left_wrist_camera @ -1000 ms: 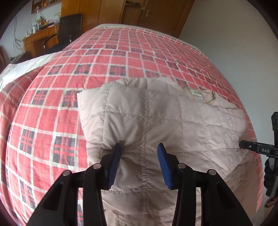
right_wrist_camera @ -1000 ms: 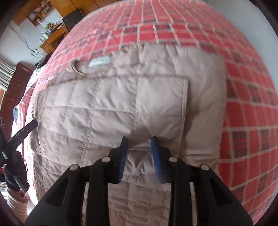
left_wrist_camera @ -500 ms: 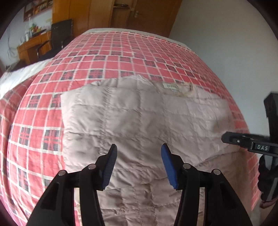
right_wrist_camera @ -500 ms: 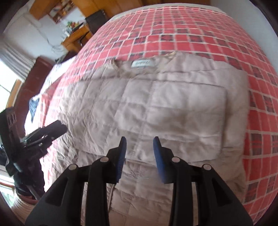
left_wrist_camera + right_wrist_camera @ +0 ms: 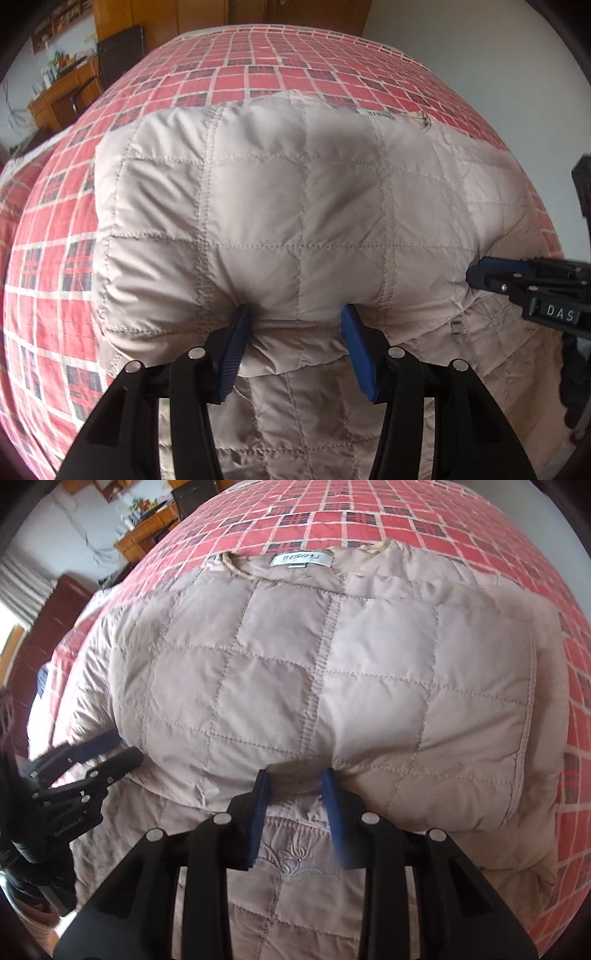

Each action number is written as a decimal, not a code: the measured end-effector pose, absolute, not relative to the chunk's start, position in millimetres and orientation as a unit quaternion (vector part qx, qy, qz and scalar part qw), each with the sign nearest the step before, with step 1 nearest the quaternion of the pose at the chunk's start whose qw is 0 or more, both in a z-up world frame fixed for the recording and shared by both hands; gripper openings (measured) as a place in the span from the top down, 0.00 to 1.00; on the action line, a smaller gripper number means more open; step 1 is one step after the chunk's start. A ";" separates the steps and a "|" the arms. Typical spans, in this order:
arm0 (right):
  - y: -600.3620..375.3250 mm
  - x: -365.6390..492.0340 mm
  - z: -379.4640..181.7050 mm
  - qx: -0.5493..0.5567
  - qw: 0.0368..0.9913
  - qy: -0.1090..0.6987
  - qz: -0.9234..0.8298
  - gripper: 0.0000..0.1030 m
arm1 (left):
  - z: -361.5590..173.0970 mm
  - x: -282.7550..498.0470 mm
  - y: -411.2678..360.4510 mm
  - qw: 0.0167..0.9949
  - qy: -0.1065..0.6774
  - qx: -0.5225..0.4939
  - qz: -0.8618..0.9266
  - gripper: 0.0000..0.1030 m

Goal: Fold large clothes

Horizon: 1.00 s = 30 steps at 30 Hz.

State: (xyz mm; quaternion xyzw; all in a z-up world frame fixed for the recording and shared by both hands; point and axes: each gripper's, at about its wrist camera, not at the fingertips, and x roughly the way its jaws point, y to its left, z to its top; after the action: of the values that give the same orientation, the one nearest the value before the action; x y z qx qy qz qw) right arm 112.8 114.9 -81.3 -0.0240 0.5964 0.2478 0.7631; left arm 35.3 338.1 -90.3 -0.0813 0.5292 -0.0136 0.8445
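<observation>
We see a beige quilted jacket [image 5: 295,206] lying on a bed with a red checked cover [image 5: 236,77]; its collar with the label [image 5: 301,559] points to the far side of the bed, and one layer is folded over the lower part. Our left gripper [image 5: 295,332] is at the near edge of this folded layer, its blue pads [image 5: 238,347] wide apart, with the puffy fabric bulging between them and touching them. Our right gripper [image 5: 295,797] is at the same fold edge further along, its pads [image 5: 258,808] closer together but with a gap, and a fold of fabric sits between them; we cannot tell if it is really pinched. Each gripper appears at the side of the other view. A wooden desk [image 5: 62,92] stands beyond the bed.
</observation>
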 end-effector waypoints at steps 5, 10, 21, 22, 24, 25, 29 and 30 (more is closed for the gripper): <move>79.2 90.4 -39.0 0.025 0.776 0.564 0.281 0.59 | -57.6 13.8 359.7 0.846 0.515 -0.134 -0.022 0.52; 30.8 48.2 -4.1 0.011 0.792 0.538 0.289 0.46 | -27.5 -45.1 388.8 0.854 0.501 -0.139 -0.028 0.38; -77.2 -46.6 -11.3 -0.023 0.779 0.588 0.217 0.33 | -61.5 -178.0 428.3 0.780 0.603 -0.167 -0.003 0.37; -85.5 -53.9 -15.2 -0.022 0.774 0.595 0.215 0.33 | -64.1 -185.5 428.9 0.775 0.607 -0.174 -0.007 0.37; -98.3 -66.3 -23.9 -0.023 0.763 0.612 0.210 0.33 | -69.3 -200.6 427.5 0.767 0.615 -0.179 -0.015 0.37; -97.4 -69.9 -28.7 -0.025 0.758 0.618 0.207 0.33 | -72.4 -206.0 426.9 0.763 0.620 -0.181 -0.021 0.37; -123.3 -92.3 -45.8 -0.033 0.737 0.648 0.192 0.33 | -85.7 -225.3 423.7 0.743 0.637 -0.200 -0.042 0.37; -128.2 -95.4 -49.2 -0.032 0.732 0.654 0.188 0.33 | -88.6 -229.3 422.3 0.740 0.640 -0.202 -0.044 0.37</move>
State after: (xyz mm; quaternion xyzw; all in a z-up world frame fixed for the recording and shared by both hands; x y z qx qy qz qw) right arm -95.4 -128.2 -49.2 -0.0318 0.6536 0.1882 0.7324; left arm -229.3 422.3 -88.6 -0.2016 0.6400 -0.0440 0.7401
